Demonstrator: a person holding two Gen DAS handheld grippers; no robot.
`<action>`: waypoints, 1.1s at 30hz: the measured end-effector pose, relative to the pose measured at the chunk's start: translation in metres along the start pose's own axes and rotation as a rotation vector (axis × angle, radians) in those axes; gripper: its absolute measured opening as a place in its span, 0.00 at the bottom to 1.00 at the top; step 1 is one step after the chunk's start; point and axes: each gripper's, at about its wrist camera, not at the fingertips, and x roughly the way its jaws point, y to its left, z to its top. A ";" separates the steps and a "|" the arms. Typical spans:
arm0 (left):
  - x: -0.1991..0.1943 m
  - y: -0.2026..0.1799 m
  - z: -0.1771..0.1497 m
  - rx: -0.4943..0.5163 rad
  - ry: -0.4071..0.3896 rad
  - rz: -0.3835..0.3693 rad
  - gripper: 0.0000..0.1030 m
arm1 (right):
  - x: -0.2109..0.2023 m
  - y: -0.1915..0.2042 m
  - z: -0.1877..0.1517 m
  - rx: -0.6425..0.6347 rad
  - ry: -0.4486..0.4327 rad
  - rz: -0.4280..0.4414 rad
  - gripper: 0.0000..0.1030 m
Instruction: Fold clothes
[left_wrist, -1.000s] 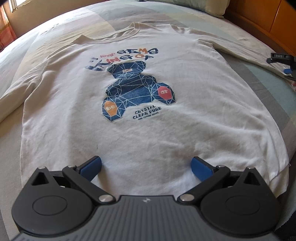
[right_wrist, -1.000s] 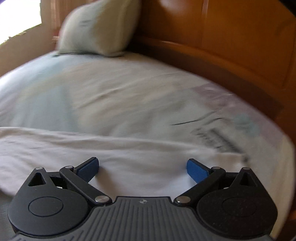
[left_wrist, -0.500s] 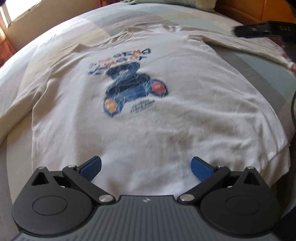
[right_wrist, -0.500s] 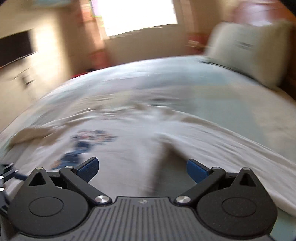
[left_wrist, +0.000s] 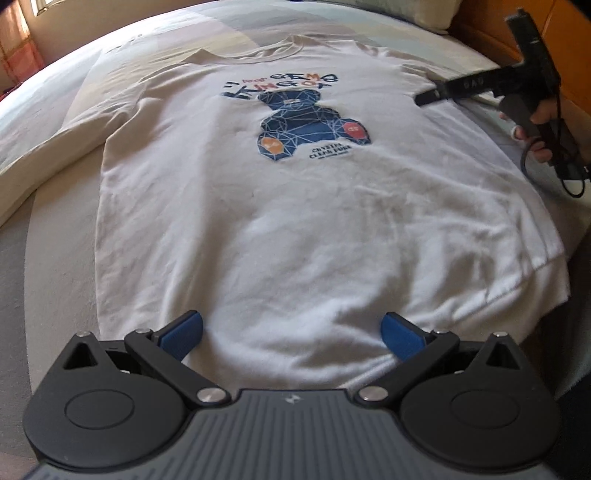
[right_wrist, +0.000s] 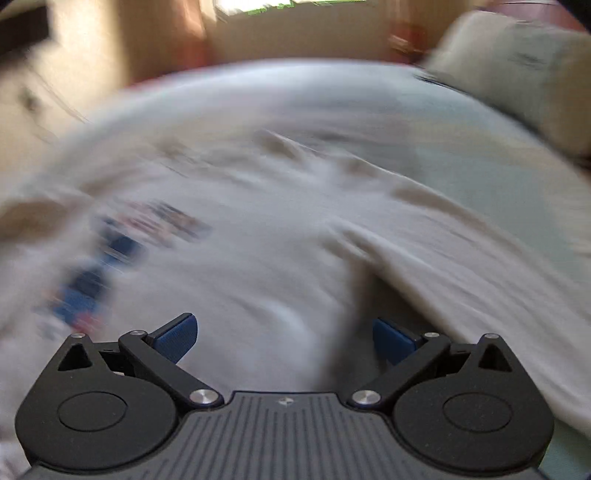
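**Both tongs open over a flat shirt, first fold not yet made**

A white shirt (left_wrist: 295, 206) with a blue bear print lies face up and spread flat on the bed (left_wrist: 48, 258), collar toward the pillow (right_wrist: 517, 74), sleeves out to each side.

The left tongs (left_wrist: 291, 332) hover over the hem, jaws spread wide and holding nothing; the hem edge sits just under and between the blue pads. The right tongs (right_wrist: 284, 338), also wide open and empty, are near the shirt's right shoulder, about where the sleeve (right_wrist: 461, 258) meets the body. The right wrist view is badly blurred, so whether a pad touches the cloth cannot be told. In the left wrist view the right tongs (left_wrist: 424, 98) point inward over that shoulder.

The step in hand looks like taking hold for a lengthwise fold. To do it well:
- Pinch one side at two ends, hem corner and shoulder, so the edge lifts as a straight line.
- Catch both layers of cloth, not only the top one.
- Bring the sleeve in with the side so it does not trail.
- Lay it over the print without dragging the rest.
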 end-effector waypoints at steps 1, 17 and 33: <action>-0.002 -0.001 0.001 0.011 -0.009 -0.001 0.99 | -0.007 0.008 -0.003 -0.016 0.005 0.002 1.00; -0.015 0.002 -0.011 0.028 -0.066 -0.170 0.99 | -0.048 0.113 -0.092 -0.142 0.104 -0.112 1.00; 0.024 0.090 0.032 -0.132 -0.119 -0.180 0.99 | -0.051 0.122 -0.101 -0.070 0.073 -0.198 1.00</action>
